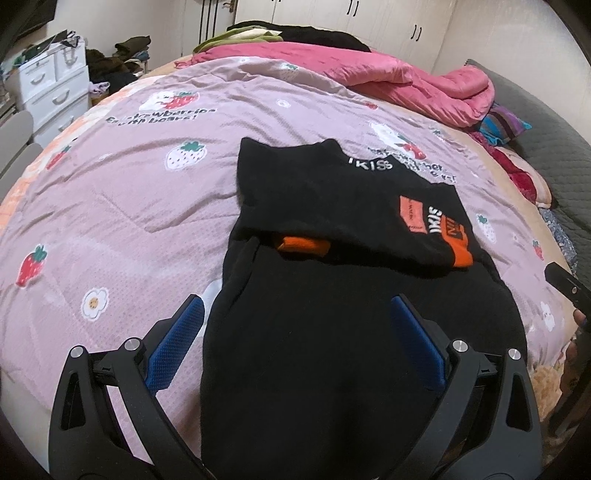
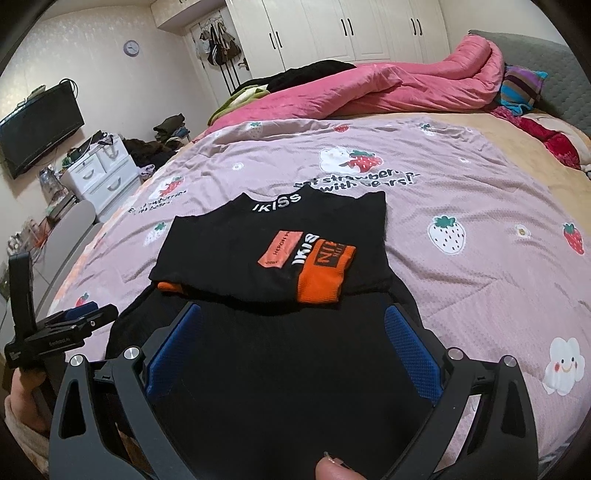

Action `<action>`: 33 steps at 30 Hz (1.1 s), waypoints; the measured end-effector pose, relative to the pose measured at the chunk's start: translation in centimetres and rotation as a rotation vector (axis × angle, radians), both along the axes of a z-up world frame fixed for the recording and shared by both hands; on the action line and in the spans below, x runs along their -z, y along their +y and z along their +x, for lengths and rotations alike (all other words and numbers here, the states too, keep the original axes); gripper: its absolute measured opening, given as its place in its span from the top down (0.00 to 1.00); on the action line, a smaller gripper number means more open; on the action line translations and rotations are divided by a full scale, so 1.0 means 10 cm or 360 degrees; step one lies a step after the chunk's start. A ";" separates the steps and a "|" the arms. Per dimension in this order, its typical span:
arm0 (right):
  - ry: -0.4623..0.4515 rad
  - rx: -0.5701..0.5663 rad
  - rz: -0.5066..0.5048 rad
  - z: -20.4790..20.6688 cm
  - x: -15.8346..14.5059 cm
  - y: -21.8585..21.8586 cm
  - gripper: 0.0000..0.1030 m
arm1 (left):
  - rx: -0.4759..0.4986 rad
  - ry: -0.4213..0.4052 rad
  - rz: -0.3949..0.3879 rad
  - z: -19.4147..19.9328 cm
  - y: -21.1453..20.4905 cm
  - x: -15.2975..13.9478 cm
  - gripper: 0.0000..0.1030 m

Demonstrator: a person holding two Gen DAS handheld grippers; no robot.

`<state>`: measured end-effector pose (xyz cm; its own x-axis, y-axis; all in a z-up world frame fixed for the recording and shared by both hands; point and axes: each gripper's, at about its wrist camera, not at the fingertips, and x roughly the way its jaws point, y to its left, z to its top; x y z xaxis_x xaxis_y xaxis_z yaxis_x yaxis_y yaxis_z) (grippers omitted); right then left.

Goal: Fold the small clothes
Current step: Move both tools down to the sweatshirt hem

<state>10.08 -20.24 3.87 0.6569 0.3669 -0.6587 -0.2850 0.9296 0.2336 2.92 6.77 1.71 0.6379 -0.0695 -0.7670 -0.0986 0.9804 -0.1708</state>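
Note:
A small black top (image 1: 332, 295) with orange cuffs and white "IKISS" lettering lies partly folded on the pink strawberry bedspread (image 1: 129, 206); its sleeves are folded across the chest. It also shows in the right wrist view (image 2: 280, 332). My left gripper (image 1: 295, 306) is open above the garment's near left edge, one blue pad over the bedspread, one over the cloth. My right gripper (image 2: 291, 317) is open above the garment's lower part, holding nothing. The left gripper shows at the left edge of the right wrist view (image 2: 74, 325).
A rumpled pink duvet (image 2: 406, 85) and dark clothes lie at the bed's far side, striped pillow (image 2: 521, 88) by the grey headboard. White drawers (image 2: 99, 177), a wall TV (image 2: 40, 125) and wardrobes (image 2: 351, 29) stand beyond the bed.

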 end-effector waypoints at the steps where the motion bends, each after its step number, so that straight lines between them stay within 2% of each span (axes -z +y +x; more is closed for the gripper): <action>1: 0.0004 0.0001 -0.0003 -0.01 0.01 -0.01 0.04 | -0.0004 0.0006 0.0003 -0.02 0.01 0.01 0.09; 18: 0.0095 0.0013 -0.0026 -0.17 0.22 -0.17 0.04 | -0.0075 0.0118 0.0058 -0.25 0.14 0.24 0.09; 33: 0.0213 0.0031 -0.0104 -0.33 0.48 -0.35 0.04 | -0.0072 0.0229 0.0074 -0.43 0.17 0.48 0.09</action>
<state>6.74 -23.77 -0.90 0.5684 0.3083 -0.7628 -0.2370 0.9492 0.2070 -1.42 8.49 -3.09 0.5227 -0.0056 -0.8525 -0.1628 0.9809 -0.1063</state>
